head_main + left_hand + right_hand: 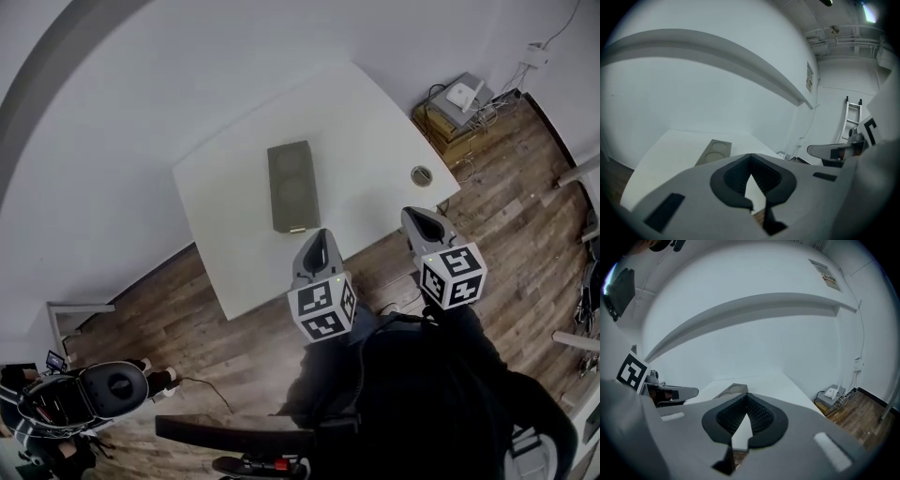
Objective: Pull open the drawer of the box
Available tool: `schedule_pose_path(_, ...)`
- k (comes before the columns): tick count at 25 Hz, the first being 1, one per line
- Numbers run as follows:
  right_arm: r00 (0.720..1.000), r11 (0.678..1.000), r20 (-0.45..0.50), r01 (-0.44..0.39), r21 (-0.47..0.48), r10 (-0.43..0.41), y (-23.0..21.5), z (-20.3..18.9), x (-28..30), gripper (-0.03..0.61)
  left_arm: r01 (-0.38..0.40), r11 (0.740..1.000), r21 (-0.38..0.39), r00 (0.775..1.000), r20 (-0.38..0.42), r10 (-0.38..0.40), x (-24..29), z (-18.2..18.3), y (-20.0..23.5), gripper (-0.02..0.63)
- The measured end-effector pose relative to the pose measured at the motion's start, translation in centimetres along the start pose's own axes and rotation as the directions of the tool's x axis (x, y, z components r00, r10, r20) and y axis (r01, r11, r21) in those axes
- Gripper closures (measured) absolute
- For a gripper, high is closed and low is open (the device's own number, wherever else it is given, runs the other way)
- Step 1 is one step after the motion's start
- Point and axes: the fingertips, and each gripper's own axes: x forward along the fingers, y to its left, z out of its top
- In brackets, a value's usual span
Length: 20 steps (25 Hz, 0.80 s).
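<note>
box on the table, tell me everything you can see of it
The box is a long, flat, grey-olive block with a matte look. It lies on the white table, one short end toward the person. Its top shows two shallow round recesses. A small pale tab sits at the near end. It looks closed, with nothing pulled out. Only the table touches it.

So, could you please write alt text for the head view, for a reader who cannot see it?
Seen from above, a grey box lies on a white table, and a person holds the left claw and right claw near the table's front edge, both shut and empty. Wooden floor surrounds the table.
</note>
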Motion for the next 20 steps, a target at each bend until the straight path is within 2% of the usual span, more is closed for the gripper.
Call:
schedule_pose_path(10,0.993,0.992,-0.039,-0.115,-0.056,0.113,4.9,3.3,10.0,0.581,-0.108,0.993,-0.053,0.994,0.008,0.108,2.8,3.3,9.0,0.615)
schedule_pose_path(20,0.976,0.972,-0.084,-0.21,-0.102,0.202,10.4,3.8,17.1,0.581,-0.184,0.979,-0.089,0.983,0.006,0.185,2.9,3.9,16.7,0.615)
